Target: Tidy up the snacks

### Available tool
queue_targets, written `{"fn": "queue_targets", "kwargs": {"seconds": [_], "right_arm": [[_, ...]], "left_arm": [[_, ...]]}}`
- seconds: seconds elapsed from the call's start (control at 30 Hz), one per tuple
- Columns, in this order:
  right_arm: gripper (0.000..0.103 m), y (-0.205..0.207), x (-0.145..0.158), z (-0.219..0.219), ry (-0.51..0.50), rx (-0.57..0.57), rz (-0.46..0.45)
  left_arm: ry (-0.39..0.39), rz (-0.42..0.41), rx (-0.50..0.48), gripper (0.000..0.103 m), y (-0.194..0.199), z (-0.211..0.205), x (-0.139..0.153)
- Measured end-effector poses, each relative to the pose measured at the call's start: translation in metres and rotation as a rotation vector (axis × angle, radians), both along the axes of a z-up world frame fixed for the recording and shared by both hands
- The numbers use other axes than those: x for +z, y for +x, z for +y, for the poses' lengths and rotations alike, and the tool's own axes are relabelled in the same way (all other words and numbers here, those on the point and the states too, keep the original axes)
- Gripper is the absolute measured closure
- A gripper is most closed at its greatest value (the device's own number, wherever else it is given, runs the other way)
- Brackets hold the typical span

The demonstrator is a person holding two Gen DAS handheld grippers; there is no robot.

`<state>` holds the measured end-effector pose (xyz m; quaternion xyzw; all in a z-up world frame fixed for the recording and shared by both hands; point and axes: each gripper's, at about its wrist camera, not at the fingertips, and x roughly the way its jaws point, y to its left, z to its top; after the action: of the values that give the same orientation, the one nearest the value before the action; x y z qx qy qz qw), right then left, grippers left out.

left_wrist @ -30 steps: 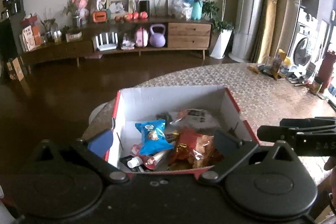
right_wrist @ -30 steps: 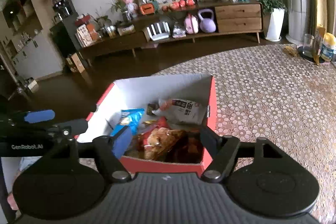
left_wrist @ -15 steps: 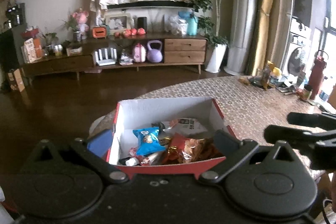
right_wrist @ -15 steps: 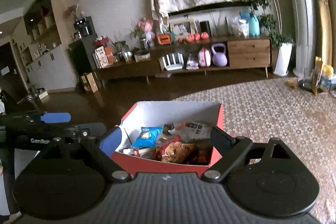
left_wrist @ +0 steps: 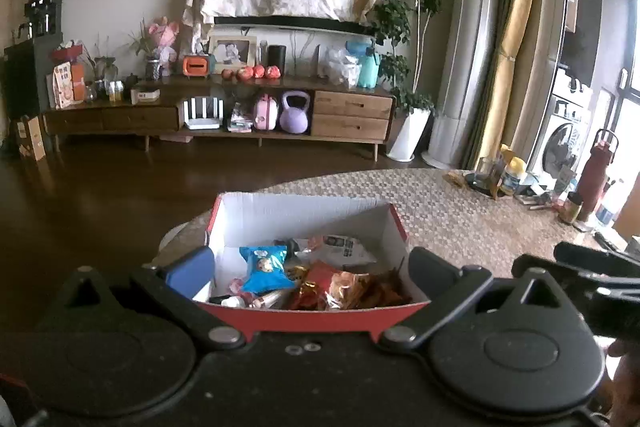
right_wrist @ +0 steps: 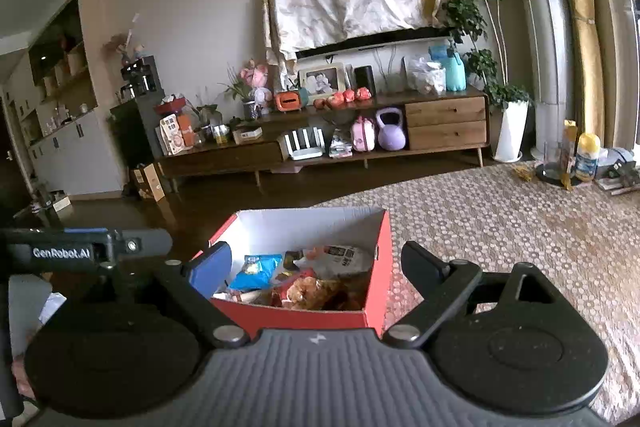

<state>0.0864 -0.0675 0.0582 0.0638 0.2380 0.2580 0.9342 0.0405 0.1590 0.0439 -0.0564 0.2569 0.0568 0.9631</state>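
Many snacks: soft, light, crinkly bags piled in the red box (left_wrist: 320, 319) on the patterned table (left_wrist: 460, 219).
Blue bag (left_wrist: 264, 267): on top, puffy; I would pinch its flat edge.
Orange bag (right_wrist: 316, 291): likely crumbly, so hold gently.
Left gripper (left_wrist: 316, 267): fingers spread wide, holding nothing.
Right gripper (right_wrist: 316, 263): fingers just opened wide, pinching nothing.

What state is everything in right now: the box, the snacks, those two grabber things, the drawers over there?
Red box: open on top, upright on the table.
Blue snack packet: lying inside the box, sealed.
Orange snack bag: lying inside the box.
Left gripper: fingers wide apart, holding nothing.
Right gripper: fingers have just been opening; nothing between them.
Cabinet drawers: closed.
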Motion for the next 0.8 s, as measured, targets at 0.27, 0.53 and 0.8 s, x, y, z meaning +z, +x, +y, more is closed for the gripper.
{"fn": "queue_targets", "kwargs": {"seconds": [0.27, 0.53, 0.8], "right_arm": [[0.011, -0.004, -0.009, -0.004, -0.003, -0.01, 0.02], [0.011, -0.004, -0.005, -0.002, -0.009, -0.001, 0.017], [0.011, -0.008, -0.007, 0.001, -0.014, -0.002, 0.023]], "left_arm": [[0.031, -0.024, 0.011, 0.0, -0.004, -0.009, 0.005], [0.046, -0.019, 0.017, 0.0, -0.007, -0.013, 0.006], [0.06, -0.015, 0.015, 0.0, -0.008, -0.014, 0.004]]}}
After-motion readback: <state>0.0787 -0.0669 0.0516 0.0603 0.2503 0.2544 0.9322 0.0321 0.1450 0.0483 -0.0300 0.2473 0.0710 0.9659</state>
